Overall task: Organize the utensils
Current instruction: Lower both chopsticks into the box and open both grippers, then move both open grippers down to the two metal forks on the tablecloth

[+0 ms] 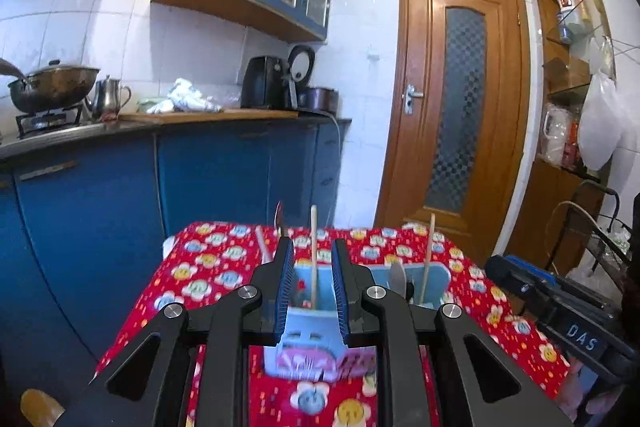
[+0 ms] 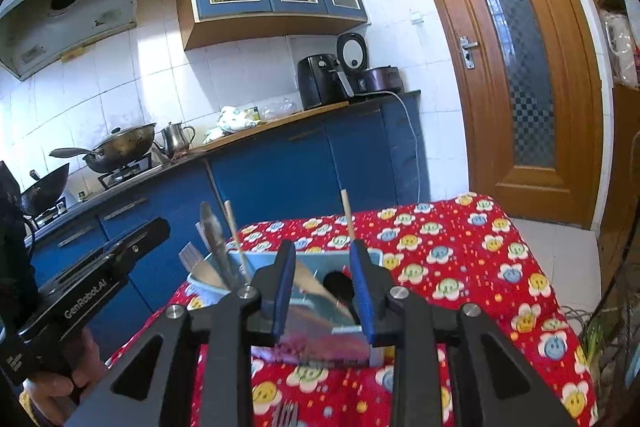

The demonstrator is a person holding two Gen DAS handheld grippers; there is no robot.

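A light blue utensil holder (image 1: 308,331) stands on the red flowered tablecloth (image 1: 208,267). My left gripper (image 1: 313,291) is open around its left compartment, where a wooden chopstick (image 1: 314,251) stands loose between the fingers. Another chopstick (image 1: 428,259) and a metal utensil (image 1: 397,279) stand in the right compartment. In the right wrist view my right gripper (image 2: 324,291) is open and empty just above the holder (image 2: 316,291), a chopstick (image 2: 347,215) standing beyond it. A metal utensil (image 2: 214,235) and wooden pieces stand at the holder's left end. A fork (image 2: 286,413) lies on the cloth below.
The other gripper's body shows at the right of the left view (image 1: 560,307) and at the left of the right view (image 2: 92,291). Blue kitchen cabinets (image 1: 100,195) with a wok (image 1: 52,87) lie beyond the table. A wooden door (image 1: 456,107) is behind.
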